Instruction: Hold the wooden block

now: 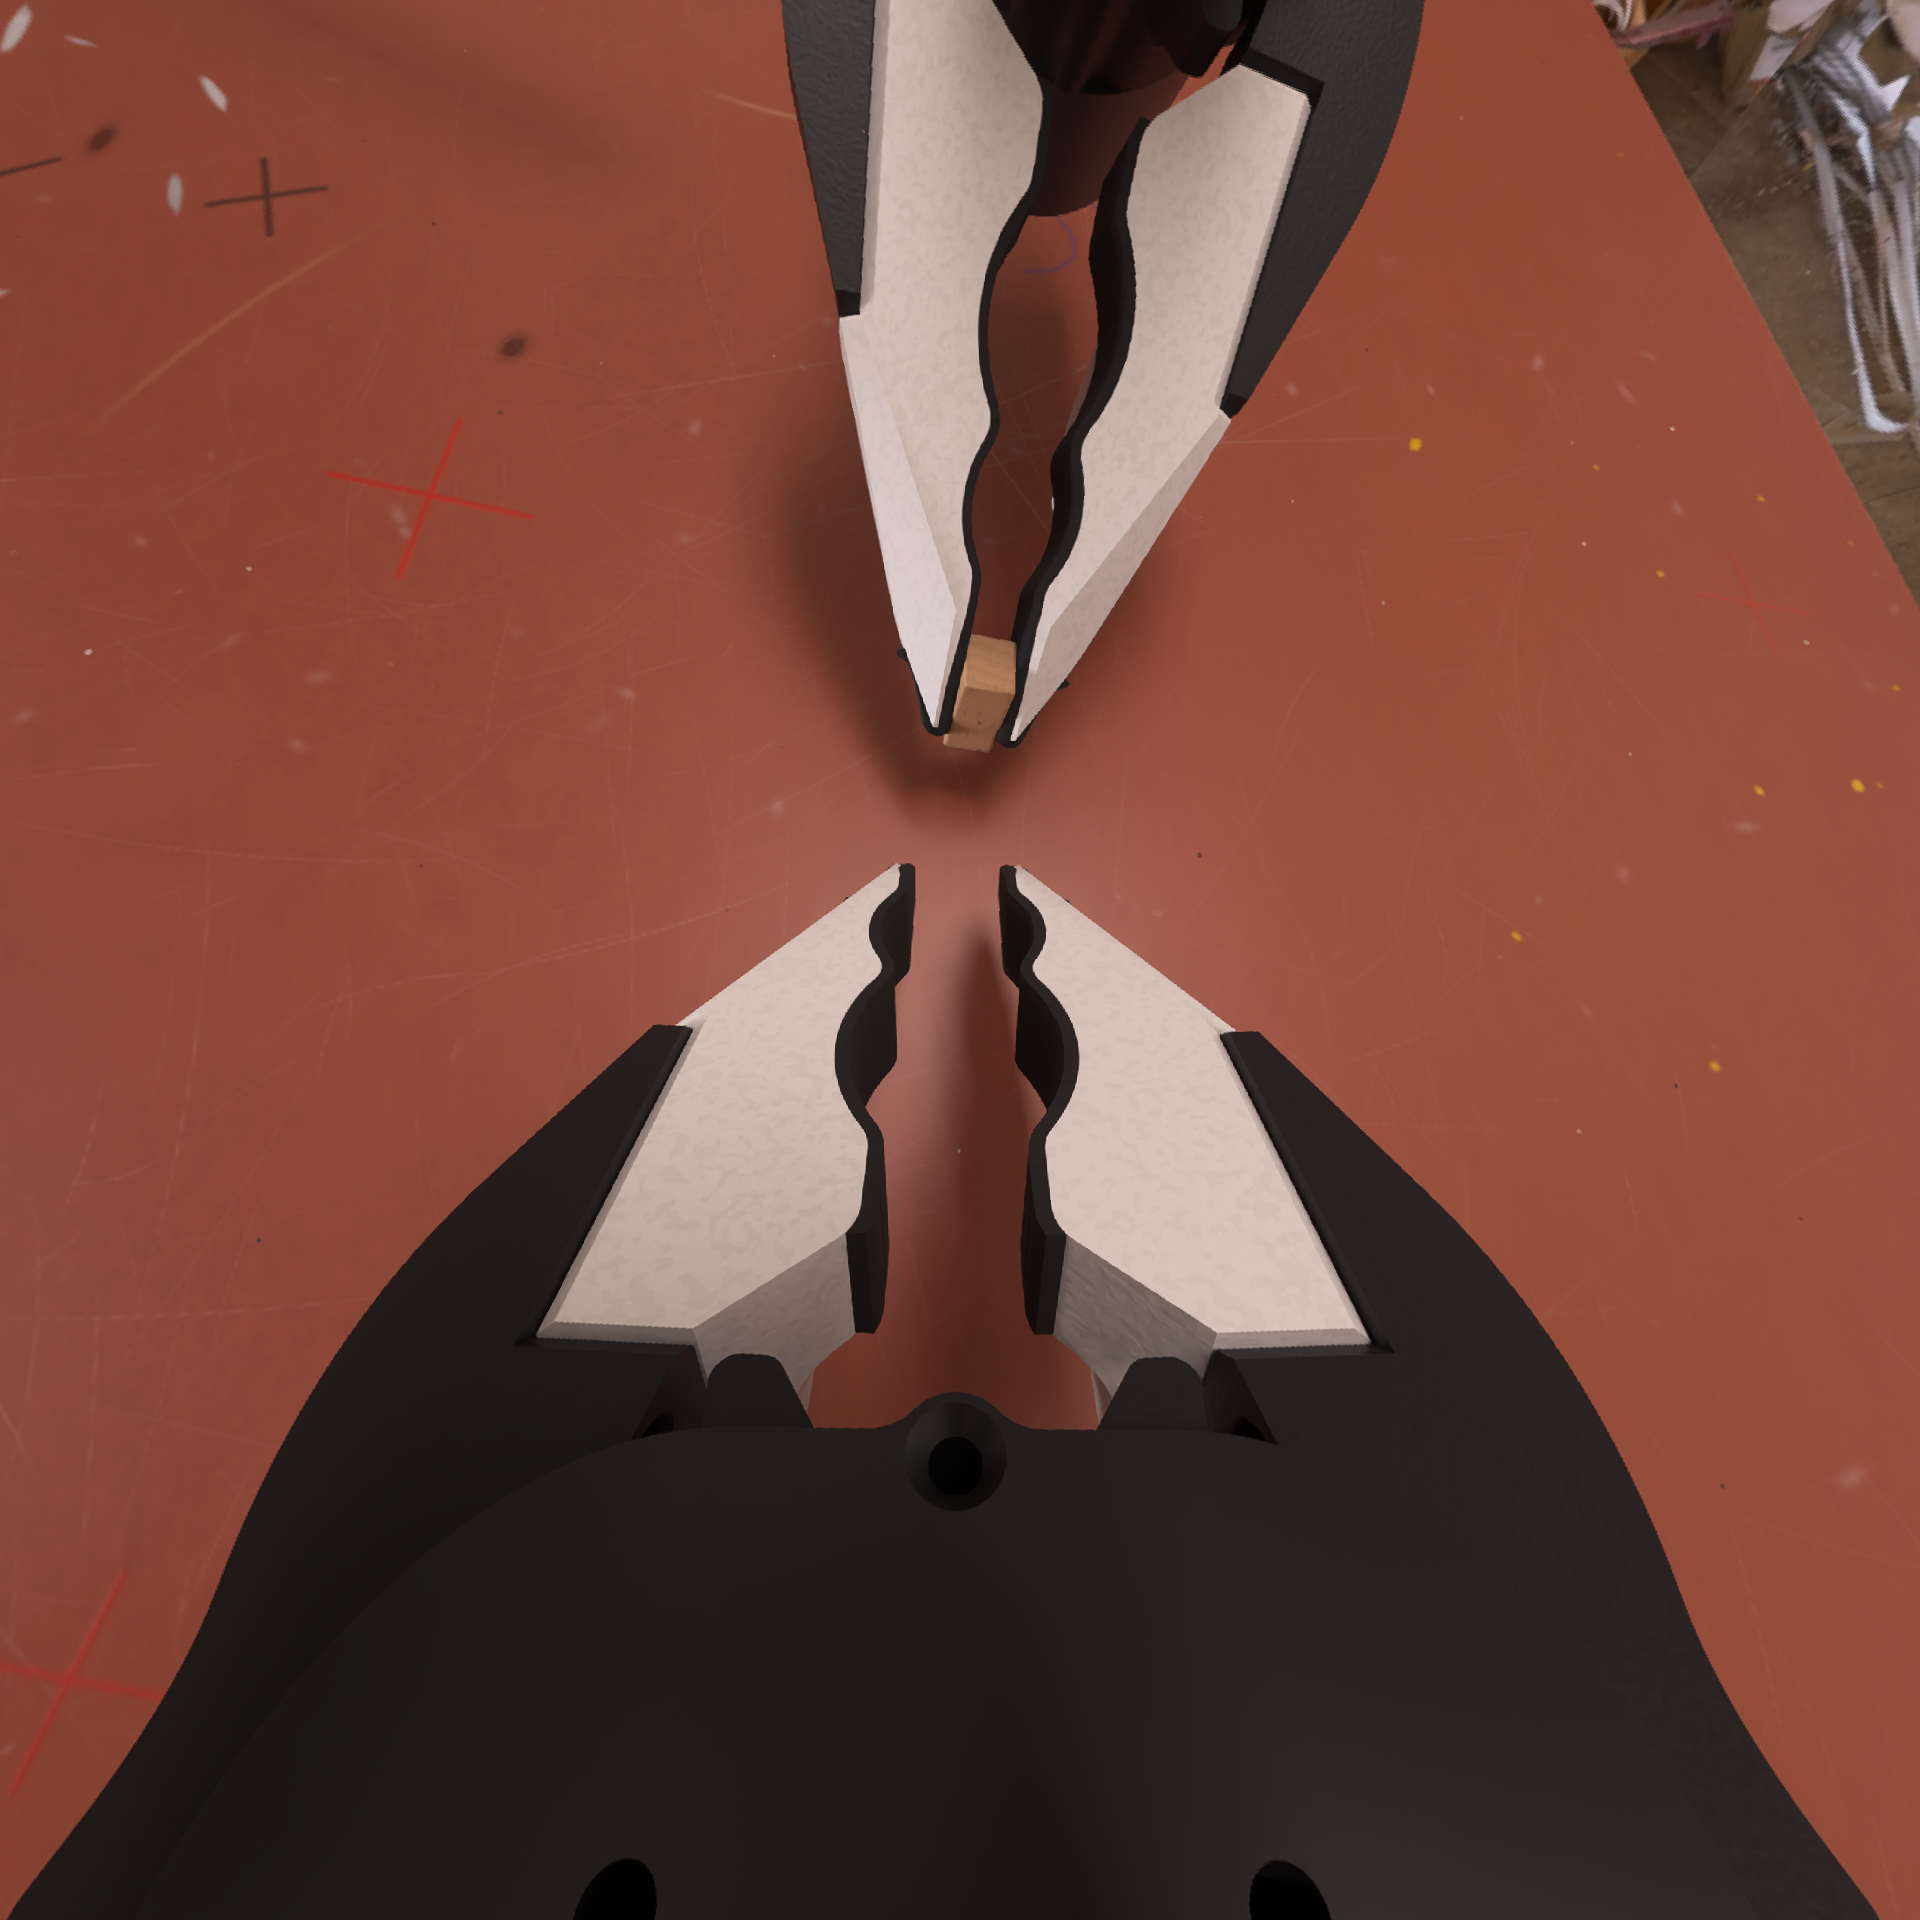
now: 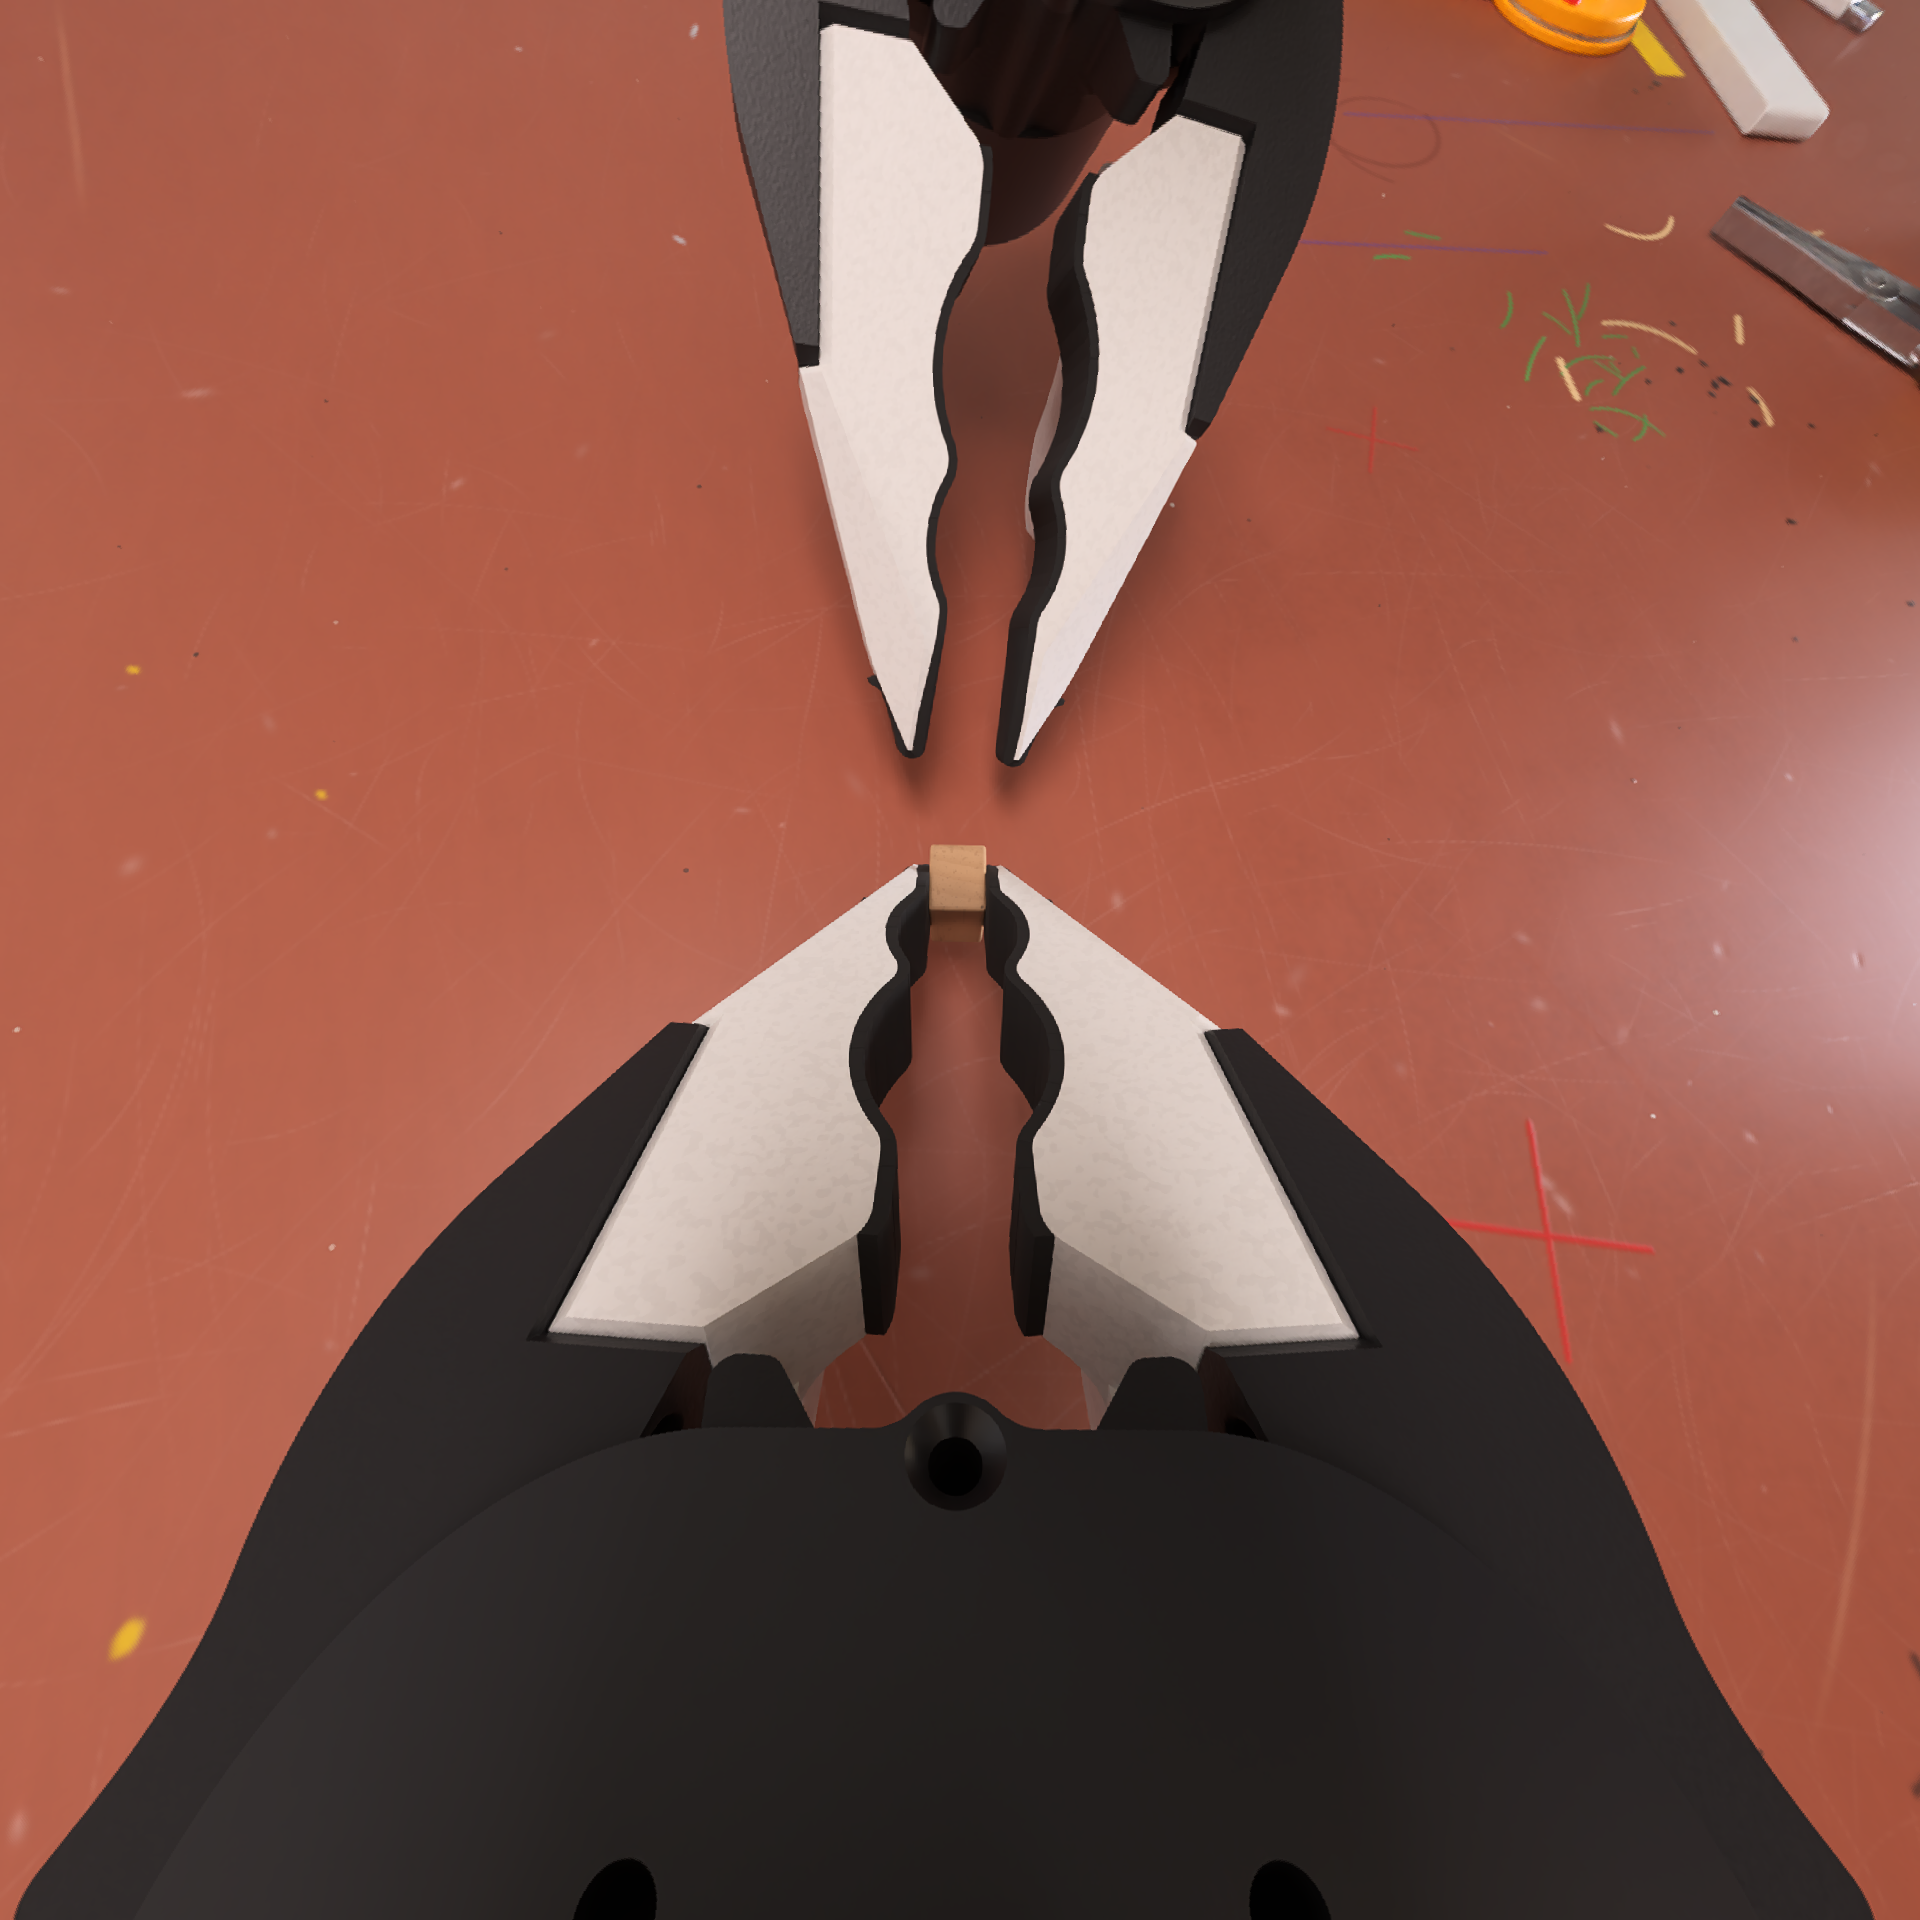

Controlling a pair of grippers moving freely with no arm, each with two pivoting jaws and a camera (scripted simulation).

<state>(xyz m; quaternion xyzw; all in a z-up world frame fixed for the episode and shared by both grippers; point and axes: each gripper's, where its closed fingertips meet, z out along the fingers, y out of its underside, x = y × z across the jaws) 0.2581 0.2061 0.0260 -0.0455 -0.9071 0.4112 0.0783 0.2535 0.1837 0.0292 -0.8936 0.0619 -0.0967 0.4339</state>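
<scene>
A small tan wooden block [image 2: 957, 883] sits pinched between the fingertips of my right gripper [image 2: 957, 881]; its far end sticks out past the tips. In the left wrist view the same block [image 1: 982, 694] shows in the right gripper [image 1: 975, 727], which points toward me. My left gripper [image 1: 957, 878] is open and empty, its tips a short way in front of the block, not touching it. In the right wrist view the left gripper [image 2: 957, 756] faces me, jaws apart. Both hover over a red-brown table [image 2: 416, 623].
At the far right of the right wrist view lie an orange round object [image 2: 1569, 21], a white bar [image 2: 1756, 73], a grey metal tool [image 2: 1829, 281] and a scatter of green and tan shavings [image 2: 1610, 364]. The table edge and clutter beyond it [image 1: 1818, 208] show in the left wrist view.
</scene>
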